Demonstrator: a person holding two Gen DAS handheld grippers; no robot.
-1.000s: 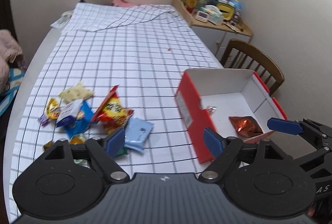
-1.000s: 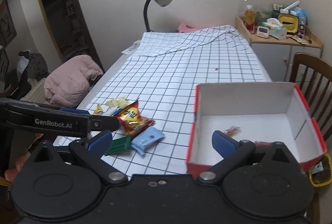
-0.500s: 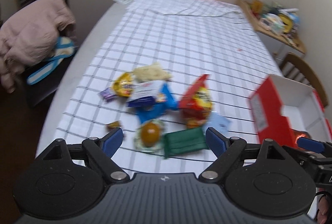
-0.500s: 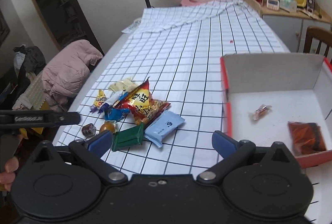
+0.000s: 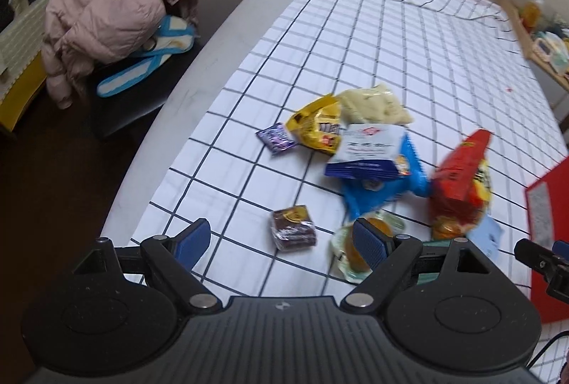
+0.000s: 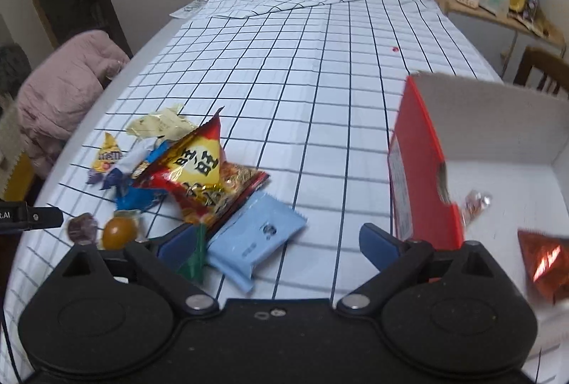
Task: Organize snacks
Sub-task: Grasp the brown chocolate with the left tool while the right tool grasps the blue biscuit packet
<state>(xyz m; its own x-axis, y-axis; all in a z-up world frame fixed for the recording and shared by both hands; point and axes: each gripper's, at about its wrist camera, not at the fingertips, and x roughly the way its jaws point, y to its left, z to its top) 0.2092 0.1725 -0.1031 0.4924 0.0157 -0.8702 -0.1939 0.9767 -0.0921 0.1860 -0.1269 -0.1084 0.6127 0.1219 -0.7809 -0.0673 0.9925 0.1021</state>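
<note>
Both tools are held spread: the left tool (image 5: 282,240) over the brown wrapped sweet (image 5: 293,228) near the table's left edge, the right tool (image 6: 277,243), jaws just narrowing slightly with nothing pinched, over the light-blue packet (image 6: 254,241) beside the red box (image 6: 423,185).

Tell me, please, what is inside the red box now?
Inside the red box lie a small clear-wrapped candy and a shiny orange-red packet. The near corner of its floor is hidden behind the right tongs' black body.
</note>
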